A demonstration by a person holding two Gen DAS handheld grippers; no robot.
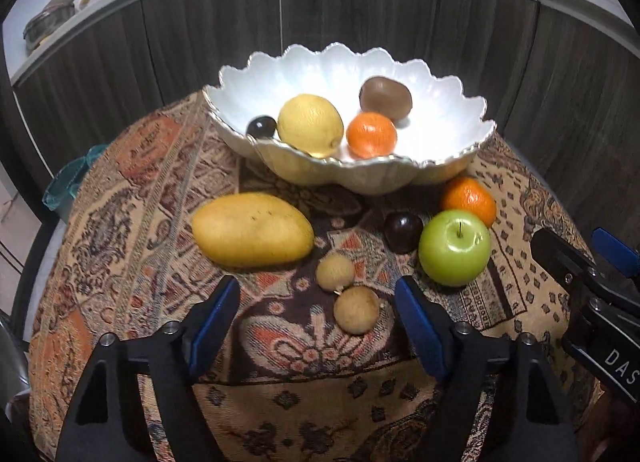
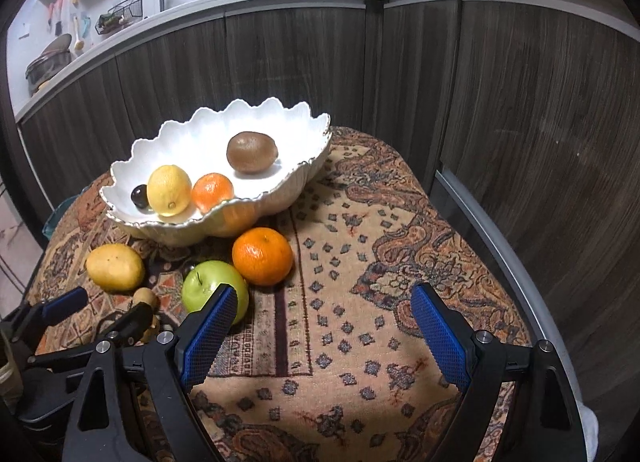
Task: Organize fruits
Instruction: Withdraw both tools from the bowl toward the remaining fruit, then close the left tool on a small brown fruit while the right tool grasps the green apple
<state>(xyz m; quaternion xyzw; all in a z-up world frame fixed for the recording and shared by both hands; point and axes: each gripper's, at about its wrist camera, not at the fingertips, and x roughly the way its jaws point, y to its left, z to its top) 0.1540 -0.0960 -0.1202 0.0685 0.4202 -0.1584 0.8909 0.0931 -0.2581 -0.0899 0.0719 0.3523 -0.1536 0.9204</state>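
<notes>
Left wrist view: the left gripper (image 1: 318,310) points down at two small tan fruits, the near one (image 1: 356,310) lying between its blue pads (image 1: 420,326) but touching neither, the far one (image 1: 335,272) just beyond. The jaws stand partly open and hold nothing. These two fruits look like the next pick. To do it well, I would centre the jaws on the near fruit alone, lower until the pads flank its widest part, then close gently; it is round and could roll on the patterned cloth (image 1: 132,189), and the far one sits close enough to be nudged.

The bowl (image 1: 452,117) stands at the back of the bench and already holds a lemon (image 1: 310,125), an orange (image 1: 371,134), a kiwi (image 1: 385,97) and a dark plum (image 1: 261,127). Outside it lie a mango (image 1: 252,229), a second plum (image 1: 403,232), a green apple (image 1: 454,248) and a second orange (image 1: 469,199), the apple touching that orange.

In the right wrist view the right gripper (image 2: 320,326) has its jaws wide open over bare cloth, empty; its left pad (image 2: 208,334) overlaps the apple (image 2: 204,286) in the view, and I cannot tell whether they touch. It would need to shift left to reach the apple or the orange (image 2: 262,256) beside it.
</notes>
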